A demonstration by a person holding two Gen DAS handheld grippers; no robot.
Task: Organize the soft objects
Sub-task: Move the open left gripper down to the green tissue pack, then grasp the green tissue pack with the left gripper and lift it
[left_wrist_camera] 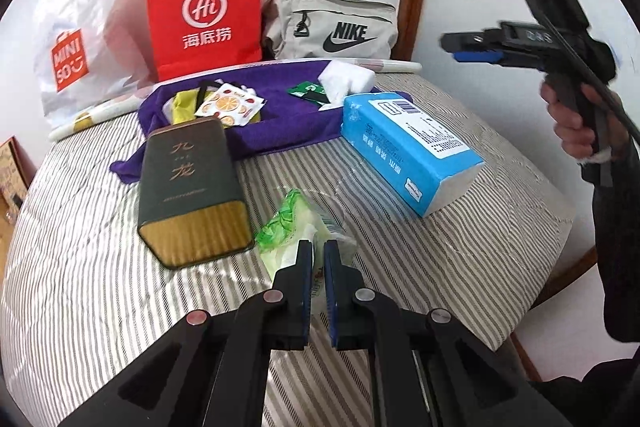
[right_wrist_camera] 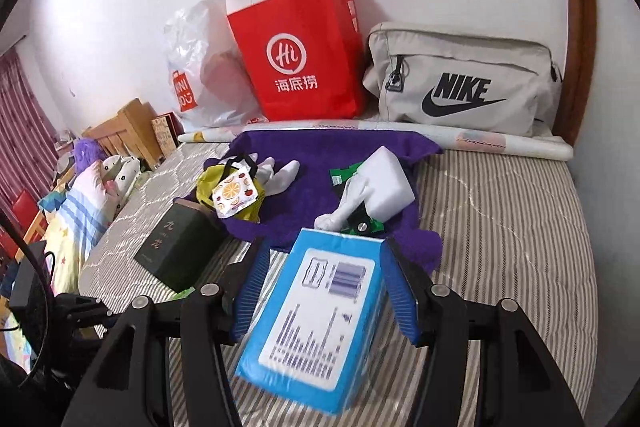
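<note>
Two grippers work over a striped quilted bed (left_wrist_camera: 460, 259). Left gripper (left_wrist_camera: 318, 255): fingers nearly closed, pinching a crinkly green-and-white plastic pack (left_wrist_camera: 292, 227) beside a rectangular dark tin (left_wrist_camera: 192, 187). Right gripper (right_wrist_camera: 322, 267): ribbed blue pads (right_wrist_camera: 402, 291) spread wide, flanking a glossy blue tissue pack (right_wrist_camera: 316, 331); contact unclear. Behind lies a fuzzy purple towel (right_wrist_camera: 320, 155).

"nike" on beige bag (right_wrist_camera: 464, 79), "miniso" on plastic bag (left_wrist_camera: 68, 61) (white)
</note>
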